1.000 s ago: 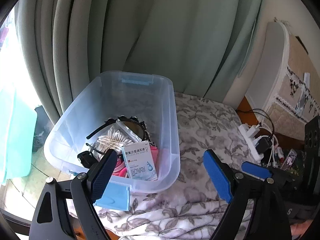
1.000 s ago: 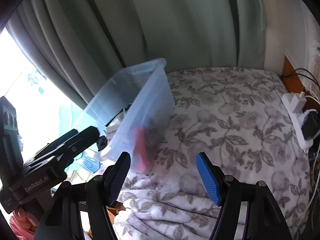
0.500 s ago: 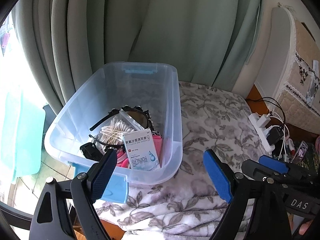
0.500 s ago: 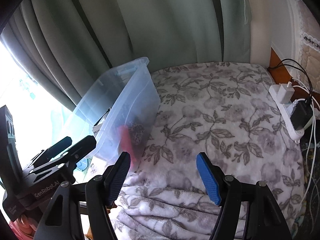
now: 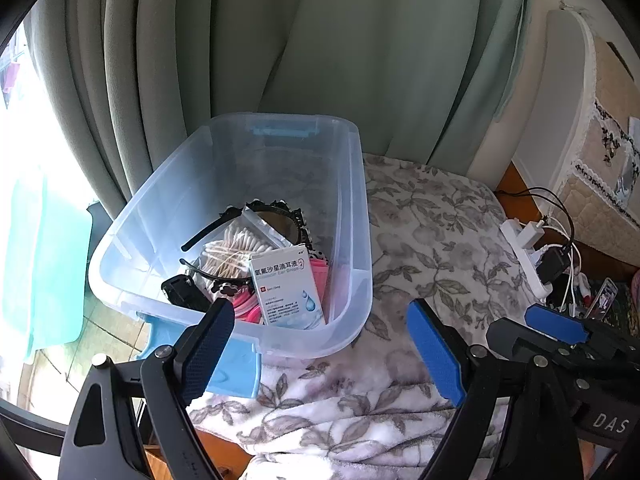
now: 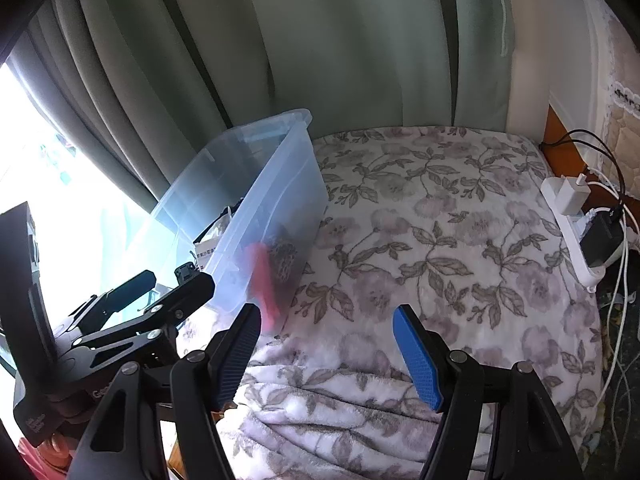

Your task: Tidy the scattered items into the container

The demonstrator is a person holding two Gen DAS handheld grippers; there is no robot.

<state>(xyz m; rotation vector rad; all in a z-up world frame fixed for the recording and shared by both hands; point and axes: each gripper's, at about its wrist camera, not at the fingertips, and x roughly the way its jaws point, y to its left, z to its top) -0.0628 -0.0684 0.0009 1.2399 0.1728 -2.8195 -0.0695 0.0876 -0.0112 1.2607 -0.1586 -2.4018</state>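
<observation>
A clear plastic bin [image 5: 356, 208] with blue latches sits on a floral blanket [image 5: 436, 240]. Inside it lie a white ear-drops box [image 5: 286, 286], a bag of cotton swabs [image 5: 236, 246], a black headband [image 5: 224, 220], a pink item [image 5: 320, 276] and a small black object [image 5: 182, 292]. My left gripper [image 5: 320, 344] is open and empty, just in front of the bin's near rim. My right gripper [image 6: 332, 356] is open and empty over the blanket, right of the bin [image 6: 280, 196]. The left gripper [image 6: 168, 292] also shows in the right wrist view.
Green curtains [image 5: 320, 48] hang behind the bin. A white power strip with chargers and cables [image 6: 580, 216] lies at the blanket's right edge. A white padded headboard [image 5: 568, 92] stands at right. Bright window at left. The blanket's front edge is bunched [image 6: 340, 412].
Both grippers have drawn back and risen a little, so the bin and blanket sit further away in view. Both jaws stay open. The bin's contents have not moved.
</observation>
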